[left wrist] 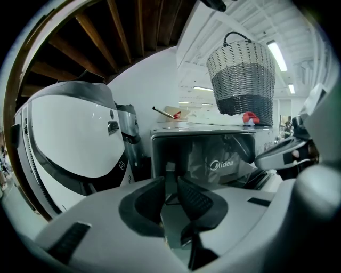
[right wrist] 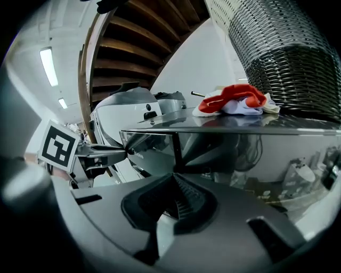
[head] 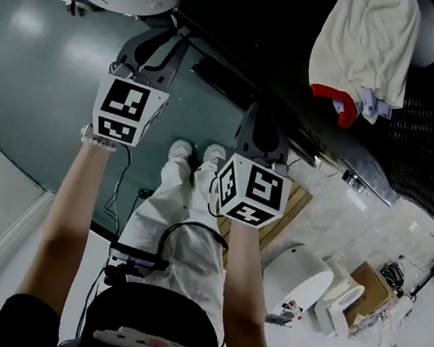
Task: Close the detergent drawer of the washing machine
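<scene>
Pushing the detergent drawer home should go best with a blunt, closed tip, and the right hand-held gripper [right wrist: 174, 178] is set for that: its jaws are pressed together with nothing between them, pointing at the glossy dark front of the washing machine [left wrist: 213, 160] just ahead. The left hand-held gripper [left wrist: 171, 184] hovers beside it with its jaws a narrow gap apart and empty. I cannot pick the drawer itself out on that reflective panel (it probably sits along the upper front, under the lid edge). So my advice is to find its face first, set the tip squarely on the middle of it and press straight in, so it does not skew on its runners. On the machine's top a wicker basket [left wrist: 242, 80] stands upright; its inside is hidden in every view. A heap of white and red clothes [right wrist: 234, 101] lies on the lid just beside the basket, not in it.
</scene>
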`<control>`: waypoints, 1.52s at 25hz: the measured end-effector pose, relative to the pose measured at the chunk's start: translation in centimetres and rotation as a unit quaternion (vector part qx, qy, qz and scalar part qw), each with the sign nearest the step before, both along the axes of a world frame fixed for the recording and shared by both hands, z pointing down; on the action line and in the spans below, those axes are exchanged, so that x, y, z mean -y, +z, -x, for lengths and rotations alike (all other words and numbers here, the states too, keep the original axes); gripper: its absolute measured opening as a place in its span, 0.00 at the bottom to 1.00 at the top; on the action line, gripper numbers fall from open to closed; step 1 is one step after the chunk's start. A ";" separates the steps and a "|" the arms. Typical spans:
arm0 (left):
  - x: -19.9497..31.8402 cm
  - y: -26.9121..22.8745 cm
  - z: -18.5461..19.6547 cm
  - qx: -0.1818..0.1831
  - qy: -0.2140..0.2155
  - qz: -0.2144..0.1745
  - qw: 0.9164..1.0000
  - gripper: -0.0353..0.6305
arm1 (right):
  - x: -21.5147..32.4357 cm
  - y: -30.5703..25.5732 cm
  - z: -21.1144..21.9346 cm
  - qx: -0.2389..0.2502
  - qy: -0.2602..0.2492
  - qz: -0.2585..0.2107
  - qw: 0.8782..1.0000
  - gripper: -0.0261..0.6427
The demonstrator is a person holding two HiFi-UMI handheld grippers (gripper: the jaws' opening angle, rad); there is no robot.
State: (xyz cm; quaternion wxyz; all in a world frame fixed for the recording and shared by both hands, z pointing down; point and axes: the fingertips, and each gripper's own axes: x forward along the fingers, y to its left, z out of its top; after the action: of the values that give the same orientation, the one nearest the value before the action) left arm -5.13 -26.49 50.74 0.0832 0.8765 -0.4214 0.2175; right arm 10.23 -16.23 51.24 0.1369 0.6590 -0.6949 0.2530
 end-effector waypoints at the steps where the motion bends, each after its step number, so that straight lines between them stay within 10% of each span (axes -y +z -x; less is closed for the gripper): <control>1: -0.2 0.0 -0.1 -0.006 -0.001 0.005 1.000 0.16 | 0.0 -0.1 0.0 0.002 -0.004 -0.002 1.000 0.05; 38: -15.0 -19.8 -3.1 -0.079 0.023 -0.027 0.996 0.07 | -7.3 -18.9 -0.6 -0.036 -0.153 -0.127 0.979 0.05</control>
State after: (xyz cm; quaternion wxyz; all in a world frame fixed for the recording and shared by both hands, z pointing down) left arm -2.00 -11.45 30.95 0.0875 0.9021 -0.3992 0.1383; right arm 10.86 -8.93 32.36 0.1146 0.5658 -0.8084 0.1149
